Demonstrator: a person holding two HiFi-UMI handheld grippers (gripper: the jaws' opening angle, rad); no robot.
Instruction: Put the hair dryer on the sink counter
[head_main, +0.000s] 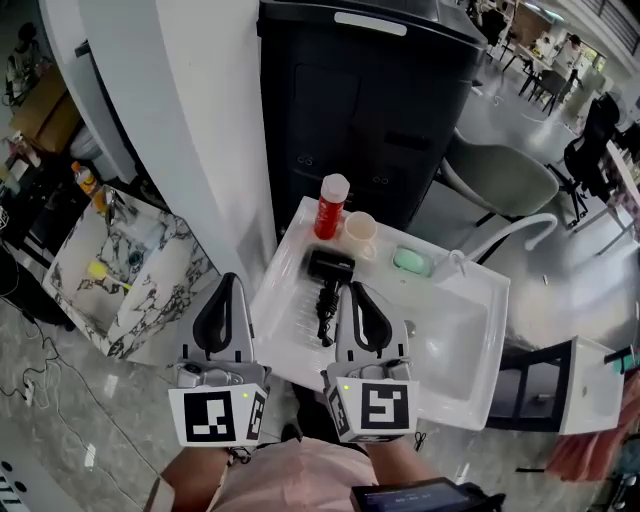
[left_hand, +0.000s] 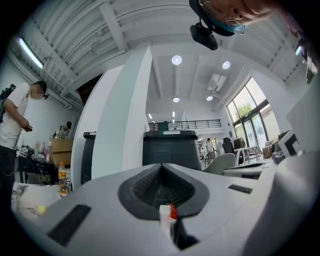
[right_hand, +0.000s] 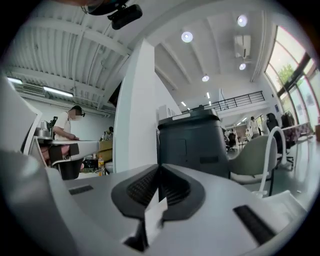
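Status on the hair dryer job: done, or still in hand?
Looks done: the hair dryer lies on the sink counter, left of the basin, near the red bottle and the cup. In hand: nothing. The left gripper and the right gripper both have their jaws together with nothing between them. Left to do: nothing visible for the placement itself.

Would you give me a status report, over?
Left gripper, right gripper shut, empty. Hair dryer lies on sink counter. Red bottle, cup beyond it.

I saw the black hair dryer (head_main: 328, 272) lying flat on the white sink counter (head_main: 283, 322), handle toward its near edge.
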